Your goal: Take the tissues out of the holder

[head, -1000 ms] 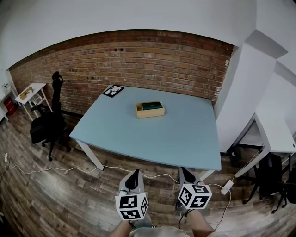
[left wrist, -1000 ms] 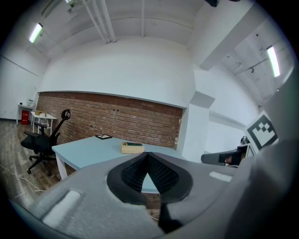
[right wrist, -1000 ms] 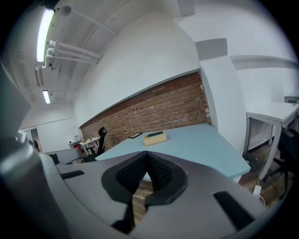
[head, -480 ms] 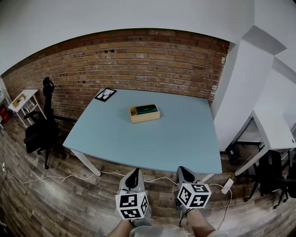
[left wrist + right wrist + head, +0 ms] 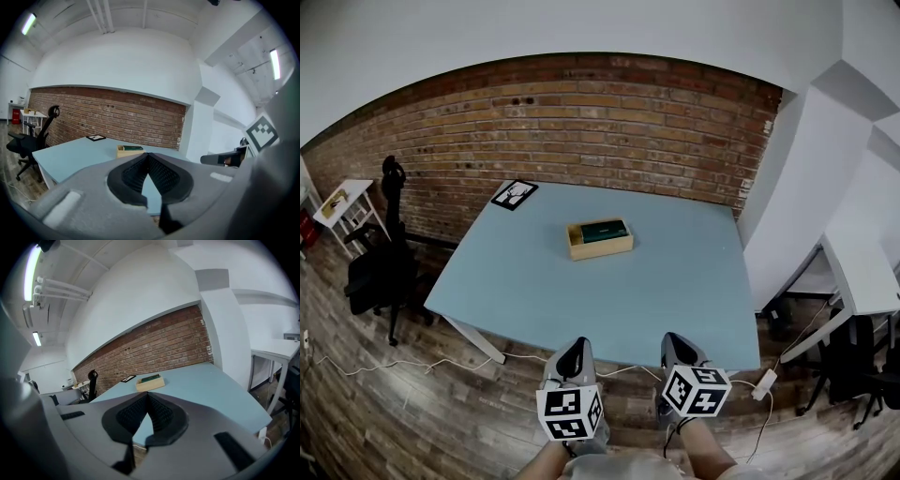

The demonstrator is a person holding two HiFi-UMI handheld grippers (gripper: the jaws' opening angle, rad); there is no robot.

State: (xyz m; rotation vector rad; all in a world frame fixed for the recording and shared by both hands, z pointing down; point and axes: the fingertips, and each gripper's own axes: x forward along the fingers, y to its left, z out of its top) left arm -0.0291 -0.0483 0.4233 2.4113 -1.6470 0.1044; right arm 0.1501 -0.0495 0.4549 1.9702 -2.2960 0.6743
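Observation:
A wooden holder (image 5: 600, 246) stands near the middle of the light blue table (image 5: 675, 291), and a dark green tissue pack (image 5: 598, 231) lies in it. The holder also shows far ahead in the left gripper view (image 5: 130, 150) and in the right gripper view (image 5: 150, 382). My left gripper (image 5: 574, 351) and right gripper (image 5: 676, 343) hang side by side over the floor, short of the table's near edge and well away from the holder. Both are shut with nothing between their jaws, as their own views confirm for the left gripper (image 5: 148, 157) and the right gripper (image 5: 148, 397).
A black-framed marker card (image 5: 515, 194) lies at the table's far left corner. A black office chair (image 5: 375, 277) and a small white side table (image 5: 337, 202) stand to the left. A white desk (image 5: 862, 272) and a pillar are on the right. Cables (image 5: 412, 361) run across the wooden floor.
The head view has shifted, so the table and holder sit a little lower and nearer in the picture. Both grippers stay shut and side by side before the table.

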